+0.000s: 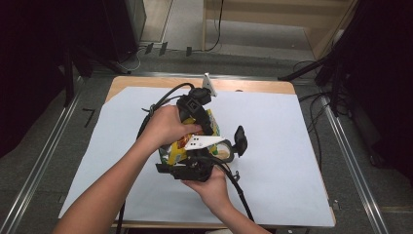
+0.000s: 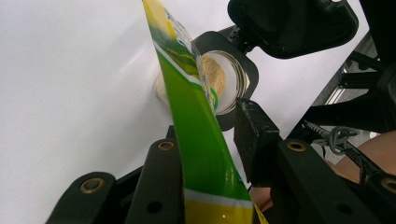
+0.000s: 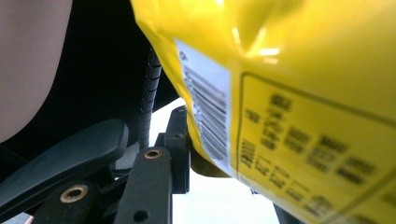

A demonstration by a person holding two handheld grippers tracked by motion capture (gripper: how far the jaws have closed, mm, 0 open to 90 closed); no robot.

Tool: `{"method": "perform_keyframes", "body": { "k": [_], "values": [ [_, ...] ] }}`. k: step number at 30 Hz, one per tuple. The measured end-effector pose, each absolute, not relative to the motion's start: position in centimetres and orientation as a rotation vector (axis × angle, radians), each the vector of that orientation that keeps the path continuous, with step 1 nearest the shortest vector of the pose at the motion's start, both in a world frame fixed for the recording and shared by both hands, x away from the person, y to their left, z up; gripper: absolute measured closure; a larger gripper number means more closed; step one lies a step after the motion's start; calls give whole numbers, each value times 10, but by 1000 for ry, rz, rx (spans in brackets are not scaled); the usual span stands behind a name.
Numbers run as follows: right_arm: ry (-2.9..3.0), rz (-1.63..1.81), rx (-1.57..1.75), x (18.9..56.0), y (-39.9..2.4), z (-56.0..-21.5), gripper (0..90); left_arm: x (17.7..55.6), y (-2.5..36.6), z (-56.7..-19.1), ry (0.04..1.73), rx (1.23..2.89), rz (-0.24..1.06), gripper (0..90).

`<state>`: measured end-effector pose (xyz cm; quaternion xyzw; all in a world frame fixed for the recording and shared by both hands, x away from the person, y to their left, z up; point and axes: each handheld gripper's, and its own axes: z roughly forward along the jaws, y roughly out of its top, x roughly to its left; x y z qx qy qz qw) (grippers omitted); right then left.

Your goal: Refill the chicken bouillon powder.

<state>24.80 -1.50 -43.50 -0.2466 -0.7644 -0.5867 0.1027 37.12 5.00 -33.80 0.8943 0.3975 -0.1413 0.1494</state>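
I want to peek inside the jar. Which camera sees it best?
The left gripper view: the jar faces it, mouth open, past the bag. In the high view hands hide most of it; the right gripper view shows bag instead.

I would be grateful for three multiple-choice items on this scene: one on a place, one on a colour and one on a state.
1. Where does the jar stand?
A. on the white sheet
B. on the floor
C. inside a box

2. What colour is the jar's hinged lid?
A. red
B. black
C. white

3. What is the left gripper doing?
A. hanging open over nothing
B. clamping the jar
C. shut on the bag

Answers:
1. A: the left gripper view shows it on the sheet behind the bag.
2. B: the flipped-up lid is black.
3. C: both jaws press the bag's edge.
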Motion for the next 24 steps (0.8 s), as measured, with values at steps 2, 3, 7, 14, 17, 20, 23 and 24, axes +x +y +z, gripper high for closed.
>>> {"method": "perform_keyframes", "body": {
  "k": [2,3,7,14,17,20,23,24],
  "values": [
    [-2250,-1729,-730,248,-15,-434,680,372,50,-338,1142,2572,-411,730],
    [-2250,-1728,-730,248,-15,-434,680,371,50,-338,1142,2572,-412,729],
    [-2253,-1727,-731,248,-15,-434,680,371,49,-338,1142,2570,-413,730],
    [-2255,-1730,-732,248,-16,-434,680,372,49,-339,1146,2566,-416,729],
    [-2255,-1731,-732,247,-16,-434,681,372,48,-339,1141,2576,-422,729],
    [-2254,-1730,-732,247,-16,-435,681,372,47,-340,1147,2574,-423,729],
    [-2256,-1729,-733,247,-16,-435,680,372,47,-339,1143,2575,-423,729],
    [-2259,-1729,-731,247,-17,-435,680,372,47,-339,1143,2574,-422,729]
  ]
}}
